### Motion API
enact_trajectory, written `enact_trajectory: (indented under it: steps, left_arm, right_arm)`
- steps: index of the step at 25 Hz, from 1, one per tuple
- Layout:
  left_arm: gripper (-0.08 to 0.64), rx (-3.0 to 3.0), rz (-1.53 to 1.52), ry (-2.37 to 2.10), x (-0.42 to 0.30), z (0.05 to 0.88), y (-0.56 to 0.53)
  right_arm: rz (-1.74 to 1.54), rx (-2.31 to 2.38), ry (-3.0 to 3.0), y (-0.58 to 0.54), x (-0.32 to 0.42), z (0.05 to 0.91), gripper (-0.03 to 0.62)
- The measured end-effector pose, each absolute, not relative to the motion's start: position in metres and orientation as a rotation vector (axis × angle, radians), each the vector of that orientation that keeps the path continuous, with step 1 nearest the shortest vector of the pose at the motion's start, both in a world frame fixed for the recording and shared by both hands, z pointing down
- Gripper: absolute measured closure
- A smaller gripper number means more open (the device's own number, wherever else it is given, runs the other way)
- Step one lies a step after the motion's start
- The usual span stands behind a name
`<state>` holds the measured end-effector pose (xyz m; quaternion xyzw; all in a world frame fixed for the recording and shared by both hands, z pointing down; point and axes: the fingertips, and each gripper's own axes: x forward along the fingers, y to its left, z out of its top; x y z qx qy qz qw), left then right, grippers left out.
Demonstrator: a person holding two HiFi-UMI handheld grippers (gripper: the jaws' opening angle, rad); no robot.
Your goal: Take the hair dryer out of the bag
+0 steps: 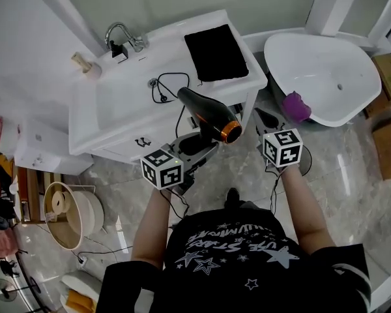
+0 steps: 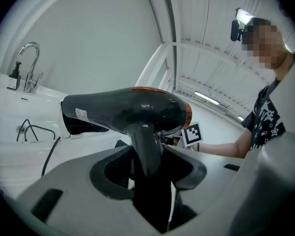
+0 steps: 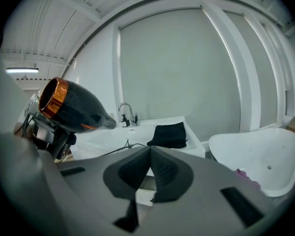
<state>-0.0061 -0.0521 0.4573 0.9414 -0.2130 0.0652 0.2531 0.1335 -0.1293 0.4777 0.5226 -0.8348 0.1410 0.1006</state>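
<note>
A black hair dryer (image 1: 208, 113) with an orange ring at its rear is held up in front of the white sink counter (image 1: 127, 103). My left gripper (image 1: 197, 147) is shut on its handle (image 2: 146, 151), which stands upright between the jaws. Its black cord (image 1: 166, 87) trails onto the counter. A flat black bag (image 1: 215, 51) lies on the counter's right end, apart from the dryer. To the right of the dryer, my right gripper (image 1: 264, 118) is shut with nothing between its jaws. The right gripper view shows the dryer (image 3: 73, 104) at left and the bag (image 3: 169, 134) ahead.
A chrome faucet (image 1: 120, 34) and a small dark bottle (image 1: 119, 51) stand at the back of the sink. A white bathtub (image 1: 319, 77) with a purple thing (image 1: 296, 106) on its near rim sits at right. A beige bucket (image 1: 72, 214) is on the floor at left.
</note>
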Motion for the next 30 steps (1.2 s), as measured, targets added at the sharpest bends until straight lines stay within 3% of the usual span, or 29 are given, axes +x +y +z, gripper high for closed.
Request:
enact_trajectory:
  steps: [30]
  left_arm:
    - [0.364,2.621,0.185,-0.370,-0.093,0.458,0.081]
  right_arm:
    - [0.475,1.709,-2.354,0.040,0.040,0.476,0.586]
